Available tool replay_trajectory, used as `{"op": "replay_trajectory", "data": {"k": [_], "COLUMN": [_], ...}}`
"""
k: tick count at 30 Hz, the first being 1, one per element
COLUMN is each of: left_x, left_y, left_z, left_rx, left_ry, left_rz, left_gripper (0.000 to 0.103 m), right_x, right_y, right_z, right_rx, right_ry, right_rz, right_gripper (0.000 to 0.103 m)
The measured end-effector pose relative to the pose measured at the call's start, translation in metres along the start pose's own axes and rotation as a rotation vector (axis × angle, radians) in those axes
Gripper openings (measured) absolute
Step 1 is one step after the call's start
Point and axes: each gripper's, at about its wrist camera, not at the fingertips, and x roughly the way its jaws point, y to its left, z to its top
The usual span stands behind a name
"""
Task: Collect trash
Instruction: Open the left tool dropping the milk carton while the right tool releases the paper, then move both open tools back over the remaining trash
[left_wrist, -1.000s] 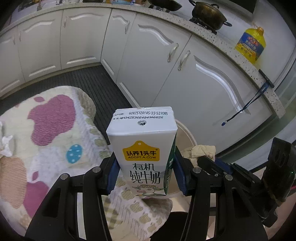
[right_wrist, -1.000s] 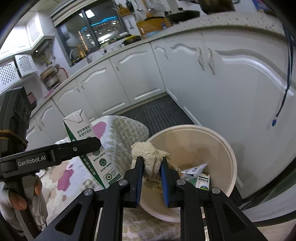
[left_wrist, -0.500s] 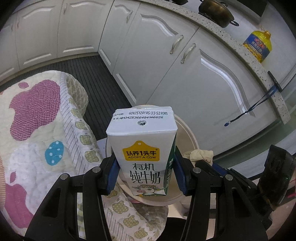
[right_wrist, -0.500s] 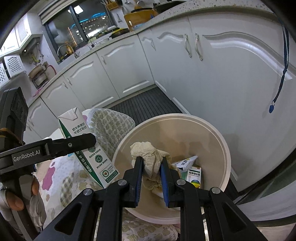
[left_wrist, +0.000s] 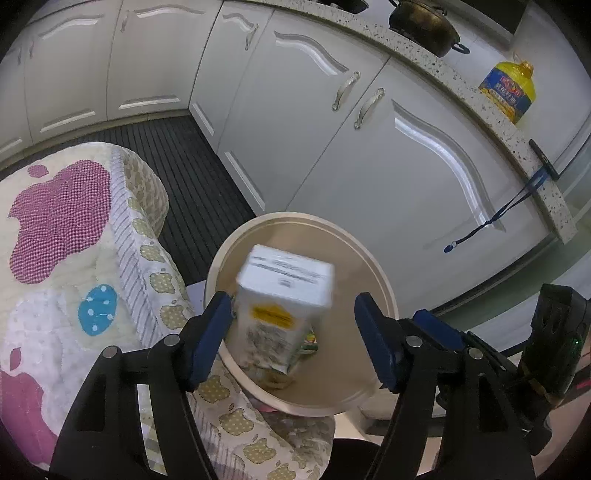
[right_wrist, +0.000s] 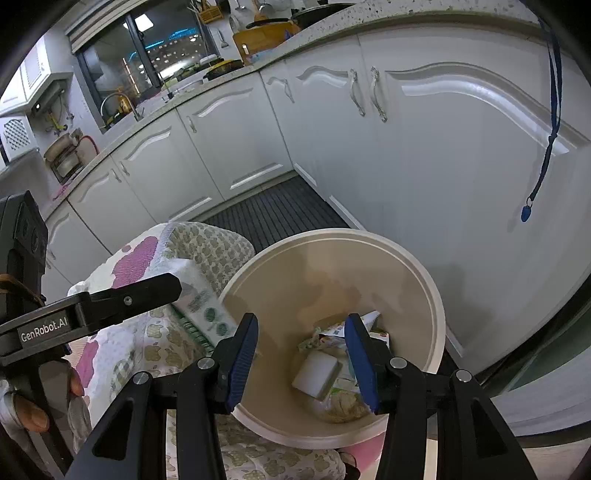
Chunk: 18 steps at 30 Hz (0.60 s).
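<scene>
you are facing white cabinets curving under a speckled counter, dark ribbed flooring running alongside.

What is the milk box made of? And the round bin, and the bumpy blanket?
Milk box: looks like coated cardboard, smooth and printed, with sharp folded edges. Round bin: probably plastic, plain beige, matte, with a moulded rim. Blanket: soft quilted cloth, judging by its stitched dimples and apple prints.

left gripper: tilted downward, jaws just opened wide, pads pressing on nothing
right gripper: tilted downward, jaws just opened, nothing gripped
left hand: fingers around the handle
</scene>
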Motion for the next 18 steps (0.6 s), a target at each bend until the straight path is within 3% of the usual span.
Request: {"op": "replay_trajectory", "data": {"k": [18], "left_x": [-0.032], "left_y": [-0.003], "left_z": [-0.014], "left_rx": [0.053], "left_ry": [-0.038], "left_rz": [0.079], "left_gripper": [0.068], "right_x": [-0.005], "right_y": [0.022], "right_z": [-0.002], "right_rx": [-0.027], "right_ry": [-0.008], "right_rz": [0.033], "right_gripper": [0.047]}}
